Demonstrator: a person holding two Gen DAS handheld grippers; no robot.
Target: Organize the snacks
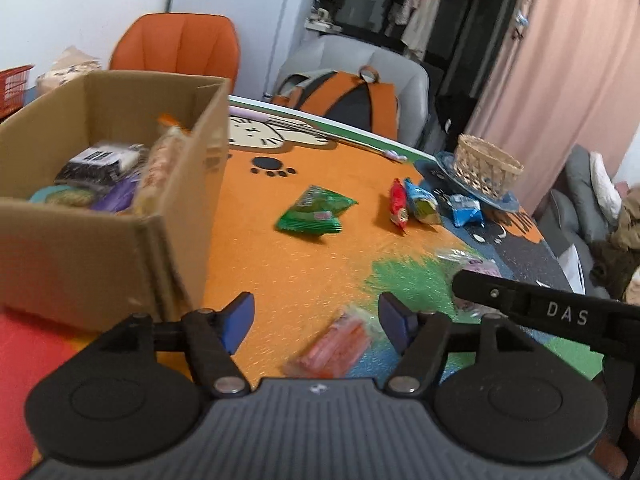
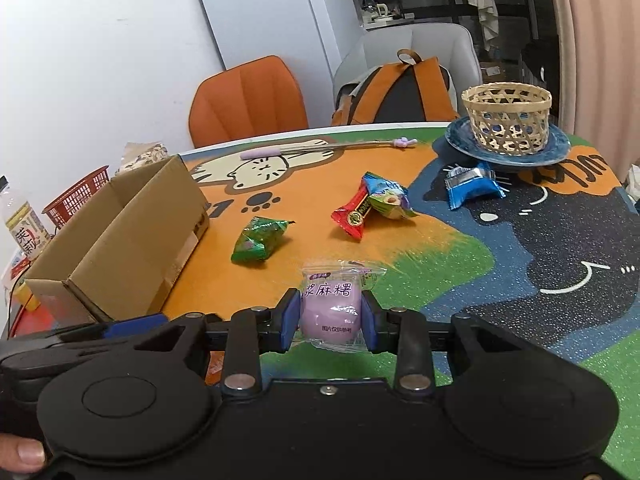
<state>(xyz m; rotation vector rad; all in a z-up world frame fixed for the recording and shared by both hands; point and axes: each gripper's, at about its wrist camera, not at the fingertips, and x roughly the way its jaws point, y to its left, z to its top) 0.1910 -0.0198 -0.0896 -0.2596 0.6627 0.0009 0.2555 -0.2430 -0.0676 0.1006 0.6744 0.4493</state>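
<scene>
My right gripper (image 2: 330, 322) is shut on a purple mochi packet (image 2: 332, 308), held just above the table. My left gripper (image 1: 316, 318) is open and empty above an orange-red snack packet (image 1: 336, 346) on the table. A cardboard box (image 1: 120, 216) at the left holds several snacks; it also shows in the right wrist view (image 2: 120, 240). On the table lie a green packet (image 1: 314, 214) (image 2: 260, 238), a red packet (image 1: 399, 204) (image 2: 354, 214), a blue-green packet (image 1: 420, 202) (image 2: 386, 196) and a blue packet (image 1: 466, 208) (image 2: 472, 188).
A woven basket (image 2: 508, 116) stands on a blue plate (image 2: 460, 136) at the table's far right. An orange chair (image 2: 246, 100) and a grey chair with a backpack (image 2: 400, 88) stand behind. A red basket (image 2: 76, 196) and a bottle (image 2: 24, 224) sit left of the box.
</scene>
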